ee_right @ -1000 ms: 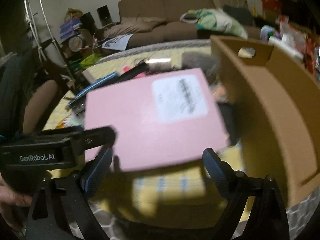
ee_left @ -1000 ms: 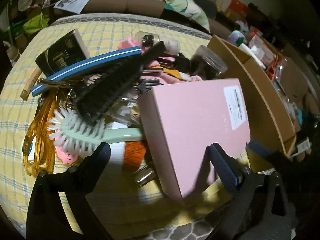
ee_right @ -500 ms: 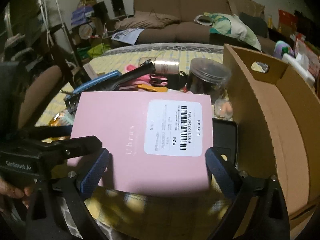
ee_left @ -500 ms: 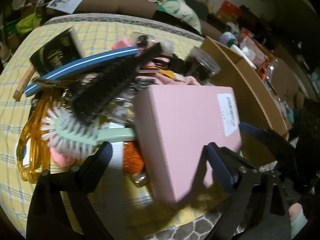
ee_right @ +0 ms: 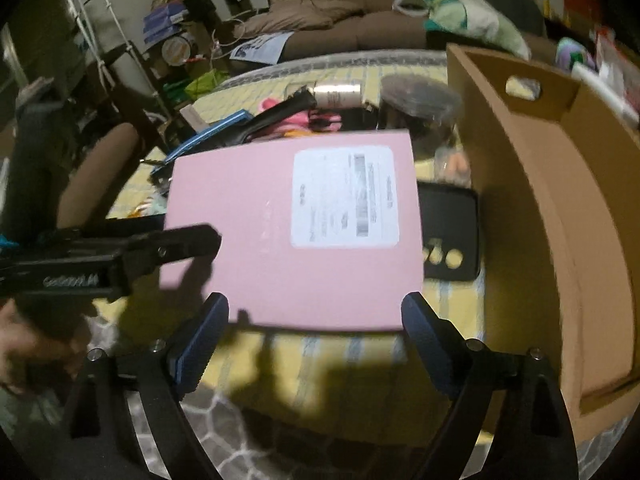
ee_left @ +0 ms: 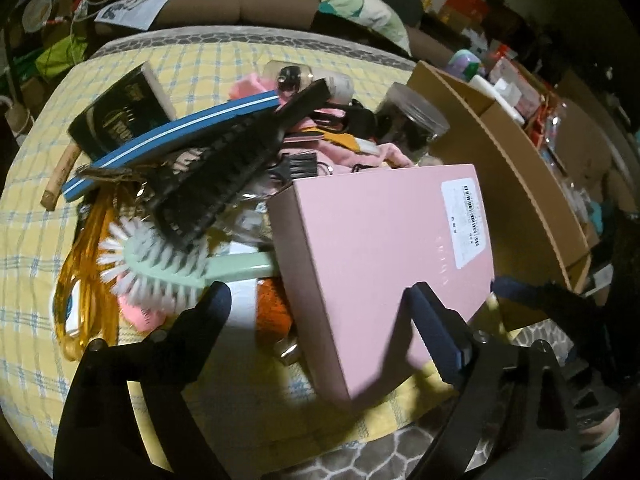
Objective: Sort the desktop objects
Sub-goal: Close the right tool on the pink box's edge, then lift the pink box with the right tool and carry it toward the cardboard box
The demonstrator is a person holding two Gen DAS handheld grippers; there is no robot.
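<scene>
The surface, spread with a yellow checked cloth, carries a heap of clutter and, along its right side, a tall cardboard bin that looks like the place sorted things go. The biggest loose item is the pink box, lying tilted on the near edge of the heap, just beside the bin and partly over a black phone case. Both tongs are at this box, so the step in hand appears to be taking hold of it. The right tongs stand wide open at the box's near edge, gripping nothing. The left tongs are also wide open, having just widened a little, straddling the box's near left corner without pressing on it. The next move probably calls for one pair to close across the box's width, which nearly fills the opening, then lift it clear of the mint brush and black brush beside it. The box's white label bears a barcode, the print too blurred to read; the left tongs' body shows pale lettering, also blurred.
</scene>
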